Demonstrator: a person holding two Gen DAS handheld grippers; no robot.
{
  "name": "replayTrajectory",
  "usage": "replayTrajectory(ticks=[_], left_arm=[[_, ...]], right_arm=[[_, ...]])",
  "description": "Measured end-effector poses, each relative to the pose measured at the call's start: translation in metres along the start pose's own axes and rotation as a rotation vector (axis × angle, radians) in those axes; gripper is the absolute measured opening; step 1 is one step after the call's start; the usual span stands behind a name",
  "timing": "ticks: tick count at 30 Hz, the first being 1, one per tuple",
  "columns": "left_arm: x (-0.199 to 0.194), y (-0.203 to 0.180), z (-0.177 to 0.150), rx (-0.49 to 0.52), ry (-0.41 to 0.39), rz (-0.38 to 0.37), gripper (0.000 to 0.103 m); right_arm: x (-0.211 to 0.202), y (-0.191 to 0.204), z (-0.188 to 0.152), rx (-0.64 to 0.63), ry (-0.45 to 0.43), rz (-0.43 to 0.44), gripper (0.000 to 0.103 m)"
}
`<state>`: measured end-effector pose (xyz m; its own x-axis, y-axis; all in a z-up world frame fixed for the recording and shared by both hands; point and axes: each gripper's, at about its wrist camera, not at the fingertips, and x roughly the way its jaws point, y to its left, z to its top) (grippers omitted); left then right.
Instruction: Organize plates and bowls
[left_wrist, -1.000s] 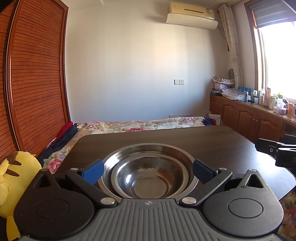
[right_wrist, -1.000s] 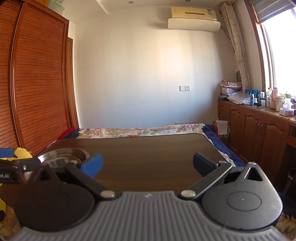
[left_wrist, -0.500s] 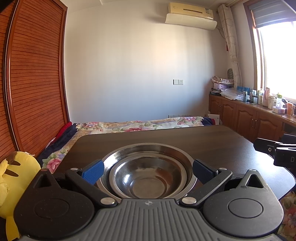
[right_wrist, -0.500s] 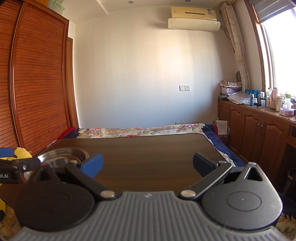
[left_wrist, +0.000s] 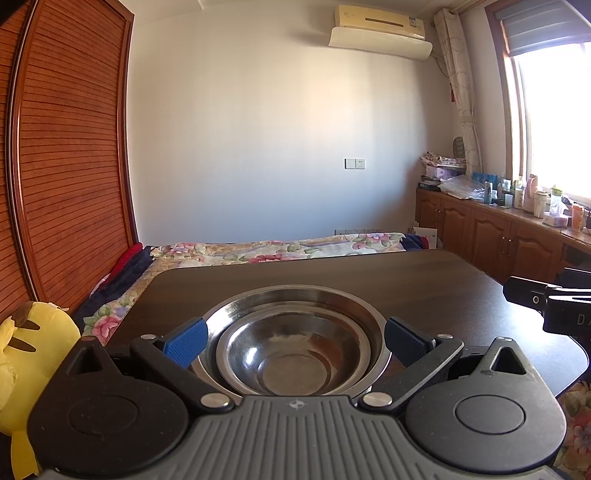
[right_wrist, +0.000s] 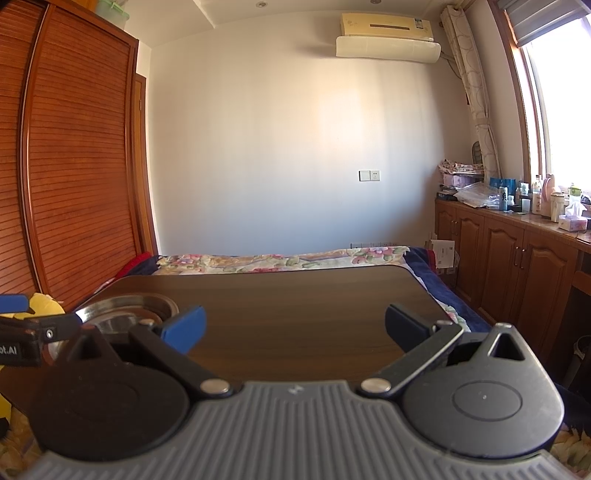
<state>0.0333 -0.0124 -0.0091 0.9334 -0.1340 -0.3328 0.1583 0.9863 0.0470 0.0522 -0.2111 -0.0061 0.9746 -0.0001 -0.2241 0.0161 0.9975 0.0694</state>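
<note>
A small steel bowl (left_wrist: 291, 354) sits nested inside a larger steel bowl (left_wrist: 354, 306) on the dark wooden table (left_wrist: 369, 273). My left gripper (left_wrist: 293, 341) is open, its blue fingers on either side of the nested bowls near the front rim, not touching them. My right gripper (right_wrist: 293, 326) is open and empty over the bare table. The bowls also show at the left in the right wrist view (right_wrist: 129, 310), partly hidden by the left gripper's finger (right_wrist: 40, 328). The right gripper's finger shows at the right edge of the left wrist view (left_wrist: 546, 299).
A bed with a floral cover (left_wrist: 280, 249) lies beyond the table's far edge. A yellow plush toy (left_wrist: 29, 350) sits left of the table. Wooden cabinets with bottles (right_wrist: 517, 251) line the right wall. A slatted wardrobe (right_wrist: 74, 166) stands on the left.
The left wrist view has shifted very slightly. The bowls and the right gripper have not visibly moved.
</note>
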Motion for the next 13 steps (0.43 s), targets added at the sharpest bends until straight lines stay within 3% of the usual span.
replayTrajectory(ticks=[13], left_arm=[[0.0003,0.0000,0.0001,-0.001,0.001,-0.001,0.103]], right_arm=[[0.0023,0.0018,-0.0019,-0.001,0.006,0.000,0.103]])
